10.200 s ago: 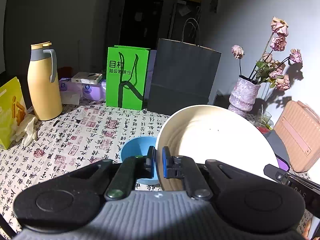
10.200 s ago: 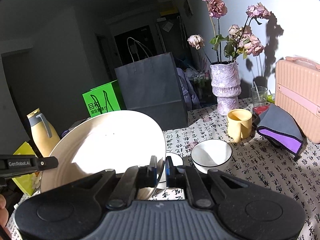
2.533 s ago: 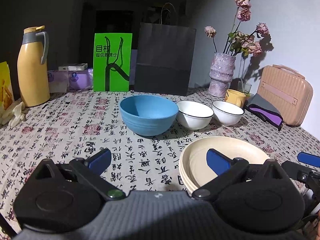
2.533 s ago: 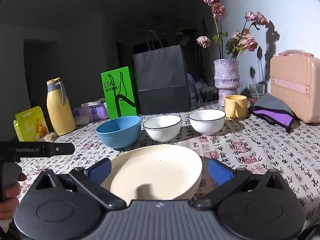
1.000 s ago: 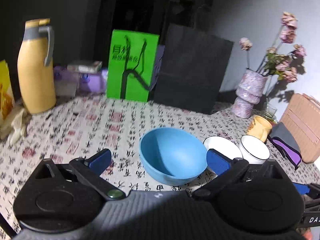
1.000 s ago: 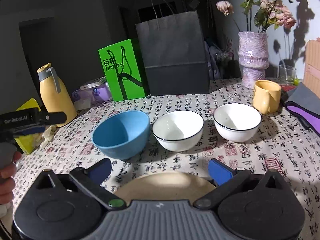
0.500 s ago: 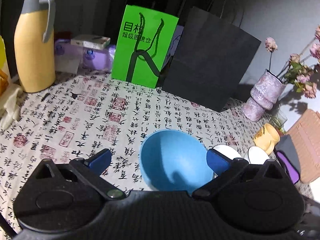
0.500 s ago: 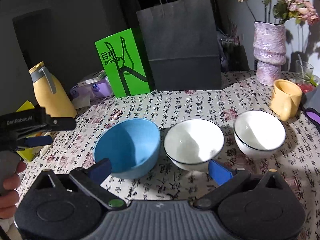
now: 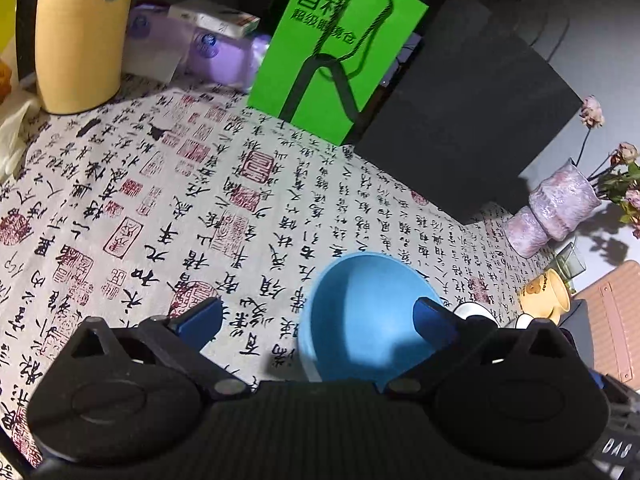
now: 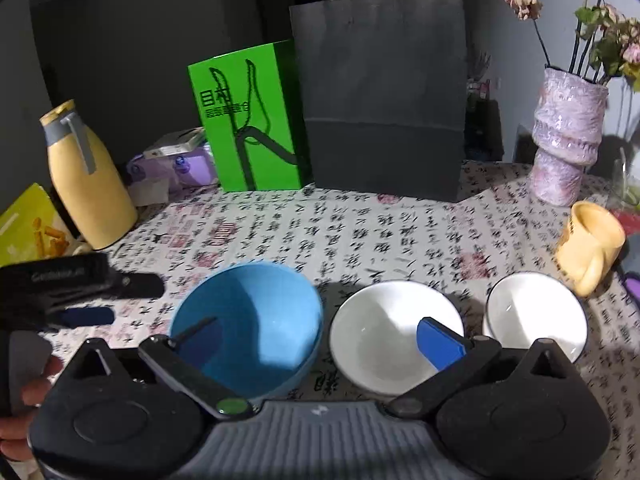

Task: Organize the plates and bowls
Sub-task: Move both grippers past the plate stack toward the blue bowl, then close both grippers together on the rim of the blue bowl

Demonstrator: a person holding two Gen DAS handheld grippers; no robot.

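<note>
Both your grippers hang spread and empty: left gripper [image 9: 318,316] over the blue bowl [image 9: 362,316], right gripper [image 10: 320,334] straddling its gap to the white bowl [image 10: 386,330], probably for nesting.

Left gripper [image 9: 318,317], right gripper [image 10: 320,334]: black bodies, ribbed centre panel, round side discs, blue finger pads, silver pivot screws.
</note>
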